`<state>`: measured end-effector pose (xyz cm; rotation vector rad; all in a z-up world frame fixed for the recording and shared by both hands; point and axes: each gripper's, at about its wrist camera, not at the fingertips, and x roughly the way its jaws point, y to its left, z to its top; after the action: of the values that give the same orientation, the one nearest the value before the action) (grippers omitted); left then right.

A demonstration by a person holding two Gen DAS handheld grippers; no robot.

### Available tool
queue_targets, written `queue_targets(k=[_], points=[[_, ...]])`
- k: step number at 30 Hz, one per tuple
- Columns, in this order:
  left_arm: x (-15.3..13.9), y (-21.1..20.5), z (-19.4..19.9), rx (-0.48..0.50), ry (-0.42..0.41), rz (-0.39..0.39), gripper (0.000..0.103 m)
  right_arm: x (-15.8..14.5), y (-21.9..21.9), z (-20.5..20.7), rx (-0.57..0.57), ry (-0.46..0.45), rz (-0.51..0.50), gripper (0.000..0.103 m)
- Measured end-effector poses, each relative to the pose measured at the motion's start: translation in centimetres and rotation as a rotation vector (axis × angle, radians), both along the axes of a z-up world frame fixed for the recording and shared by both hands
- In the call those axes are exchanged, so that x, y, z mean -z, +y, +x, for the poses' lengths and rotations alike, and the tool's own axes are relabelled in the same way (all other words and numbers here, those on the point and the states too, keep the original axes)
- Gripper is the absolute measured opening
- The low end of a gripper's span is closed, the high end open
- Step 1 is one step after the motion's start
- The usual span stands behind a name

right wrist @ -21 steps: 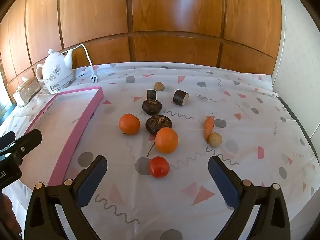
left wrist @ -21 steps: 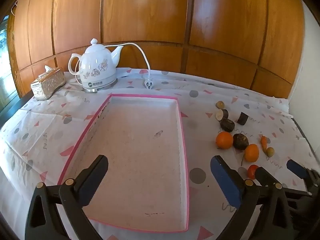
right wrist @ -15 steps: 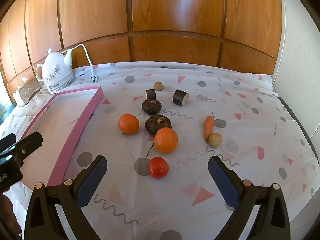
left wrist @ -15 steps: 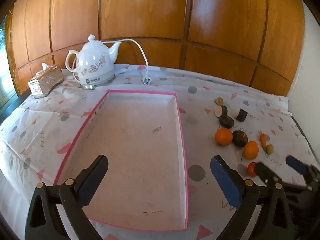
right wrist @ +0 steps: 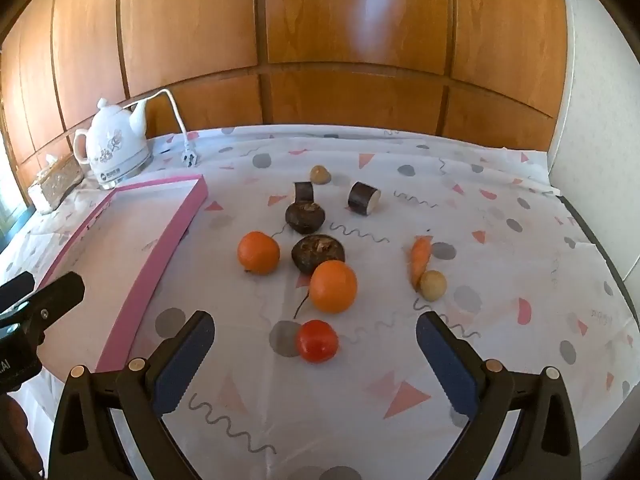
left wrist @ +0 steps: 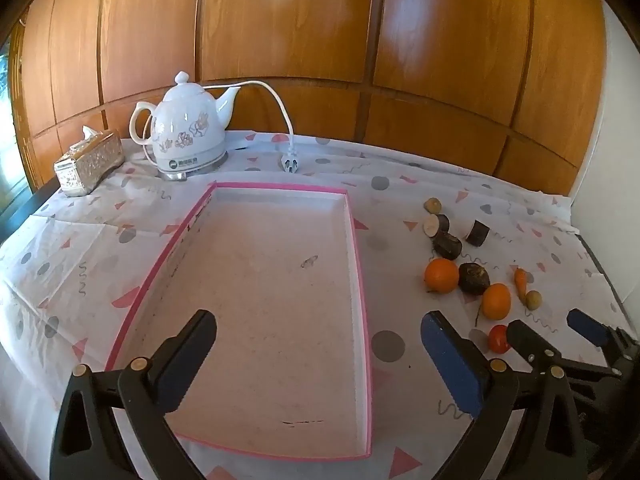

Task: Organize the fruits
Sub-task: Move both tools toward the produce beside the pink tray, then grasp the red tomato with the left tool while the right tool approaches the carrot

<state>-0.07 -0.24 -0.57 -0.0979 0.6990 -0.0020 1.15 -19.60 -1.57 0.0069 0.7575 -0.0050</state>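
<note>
Hovering wide open over the pink tray (left wrist: 362, 280): left gripper (left wrist: 320, 354), holding nothing. Right gripper (right wrist: 316, 354) gaping wide too, tomato (right wrist: 317, 340) lying between its fingers, oranges (right wrist: 333, 286) just beyond on the tablecloth (right wrist: 500, 264).

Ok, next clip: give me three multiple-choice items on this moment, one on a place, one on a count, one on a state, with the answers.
1. Where does the tomato lie?
A. in the pink tray
B. on the tablecloth, nearest the right gripper
C. beside the kettle

2. How many oranges are there?
A. one
B. two
C. four

3. How do the right gripper jaws stand?
A. open, empty
B. shut on a carrot
C. shut on an orange

Answers: 1 B, it sits just ahead of the jaws; 2 B, one orange and another; 3 A, both pads are wide apart with nothing between.
</note>
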Motion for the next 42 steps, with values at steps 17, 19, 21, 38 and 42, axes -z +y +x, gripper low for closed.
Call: queue_targets(k=[17,19,21,38,42], points=[[-0.5,-1.9,0.2,0.048,-0.005,0.052,0.103,-0.9,-3.1,0.0,0.061,-0.026,-0.027,0.103],[-0.5,-2.1,0.3,0.055,-0.002,0.059,0.103,-0.8,-3.7,0.2,0.074,-0.019,-0.027,0.103],[-0.4,-2.3,0.4,0.062,-0.002,0.064,0.103,-0.7,-4.5,0.3,0.093,-0.016,-0.019,0.103],[-0.6,-5.8,2.2,0.238,0.041,0.061,0.103,-0.1,-11.7,0.7,0.26,0.018,0.0,0.103],[0.0,-7.6,2.7,0.311,0.077,0.046,0.103,0.6,-12.7,1.0,0.266,0.051,0.017,0.1]])
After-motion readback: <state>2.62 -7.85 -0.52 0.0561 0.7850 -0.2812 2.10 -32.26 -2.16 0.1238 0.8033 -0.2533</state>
